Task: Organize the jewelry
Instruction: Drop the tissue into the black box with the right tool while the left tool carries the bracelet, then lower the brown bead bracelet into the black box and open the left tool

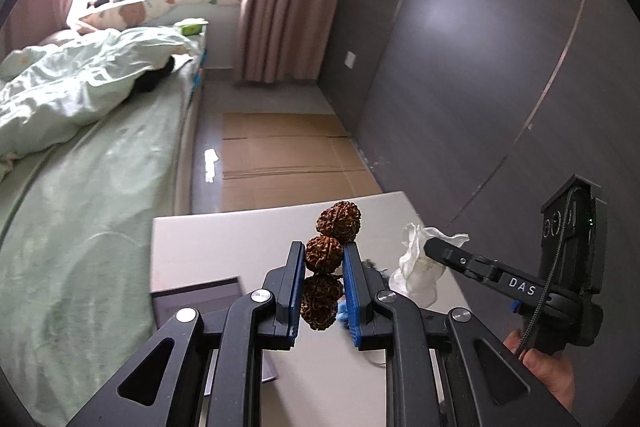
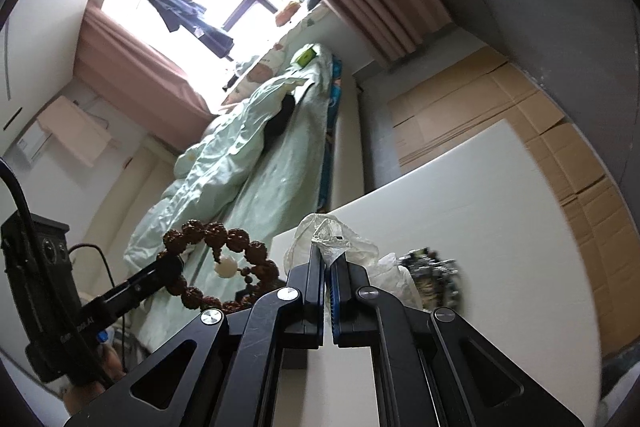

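Observation:
A bracelet of knobbly brown beads (image 1: 338,221) hangs above the white table (image 1: 240,247), with my left gripper (image 1: 323,250) shut on one of its beads. In the right wrist view the bracelet (image 2: 236,239) shows as a full loop with one white bead, held up at the left by the left gripper (image 2: 172,262). My right gripper (image 2: 328,251) is shut on the top of a crumpled white plastic bag (image 2: 354,239) resting on the table (image 2: 480,207). From the left wrist view, the right gripper (image 1: 434,250) pinches that bag (image 1: 416,269) at the right.
A blurred pile of dark metallic jewelry (image 2: 434,277) lies on the table beside the bag. A dark grey flat box (image 1: 200,301) sits at the table's left edge. A bed with a green duvet (image 1: 80,87) stands left of the table, and flattened cardboard (image 1: 280,147) covers the floor beyond it.

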`<state>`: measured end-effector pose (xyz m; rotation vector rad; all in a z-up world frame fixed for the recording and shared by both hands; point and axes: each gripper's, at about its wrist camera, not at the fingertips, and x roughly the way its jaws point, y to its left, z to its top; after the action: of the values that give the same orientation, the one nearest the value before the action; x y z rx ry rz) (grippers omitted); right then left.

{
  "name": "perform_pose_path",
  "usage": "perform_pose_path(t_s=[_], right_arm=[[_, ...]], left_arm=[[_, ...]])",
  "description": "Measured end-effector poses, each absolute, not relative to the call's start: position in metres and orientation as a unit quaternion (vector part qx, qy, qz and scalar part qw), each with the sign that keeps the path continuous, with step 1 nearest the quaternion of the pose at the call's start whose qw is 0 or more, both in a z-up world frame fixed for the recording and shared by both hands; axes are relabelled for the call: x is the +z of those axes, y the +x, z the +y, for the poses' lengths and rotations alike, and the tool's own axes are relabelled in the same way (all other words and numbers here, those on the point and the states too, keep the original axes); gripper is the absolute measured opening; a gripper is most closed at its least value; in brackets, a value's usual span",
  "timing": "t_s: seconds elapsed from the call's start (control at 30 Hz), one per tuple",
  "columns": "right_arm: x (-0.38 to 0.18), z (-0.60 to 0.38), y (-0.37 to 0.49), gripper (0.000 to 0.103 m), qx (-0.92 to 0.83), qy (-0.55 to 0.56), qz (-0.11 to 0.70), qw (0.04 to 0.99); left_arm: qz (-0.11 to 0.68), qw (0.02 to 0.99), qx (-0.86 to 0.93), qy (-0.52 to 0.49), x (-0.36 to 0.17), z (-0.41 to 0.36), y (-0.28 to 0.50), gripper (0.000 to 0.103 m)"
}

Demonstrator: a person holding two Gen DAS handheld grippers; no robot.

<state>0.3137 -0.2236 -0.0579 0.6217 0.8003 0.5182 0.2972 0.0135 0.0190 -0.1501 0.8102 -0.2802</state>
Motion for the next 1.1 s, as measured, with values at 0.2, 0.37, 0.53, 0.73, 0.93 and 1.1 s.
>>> perform_pose_path(t_s=[0.2, 0.37, 0.53, 0.73, 0.93, 1.1], right_arm=[[-0.057, -0.188, 0.316, 0.004, 0.273, 0.281, 0.386, 0.835], [-0.060, -0.152, 0.319, 0.004, 0.308, 0.274, 0.398, 0.819], [-0.067, -0.112, 0.321, 0.004, 0.330, 0.261, 0.417, 0.806], [-0.081, -0.063, 0.324, 0.004, 0.353, 0.247, 0.439, 0.789], [-0.101, -0.039, 0.325, 0.070, 0.353, 0.246, 0.485, 0.761], [-0.097, -0.054, 0.324, 0.076, 0.339, 0.263, 0.473, 0.769]], left_arm=[[0.399, 0.906, -0.110, -0.090, 0.008, 0.049, 0.290, 0.019], [0.401, 0.906, -0.088, -0.105, 0.002, 0.079, 0.283, 0.019], [0.401, 0.906, -0.072, -0.119, -0.002, 0.108, 0.278, 0.019], [0.403, 0.904, -0.063, -0.132, -0.009, 0.128, 0.276, 0.019], [0.408, 0.900, -0.064, -0.137, -0.016, 0.132, 0.274, 0.019], [0.417, 0.894, -0.078, -0.141, -0.026, 0.127, 0.277, 0.019]])
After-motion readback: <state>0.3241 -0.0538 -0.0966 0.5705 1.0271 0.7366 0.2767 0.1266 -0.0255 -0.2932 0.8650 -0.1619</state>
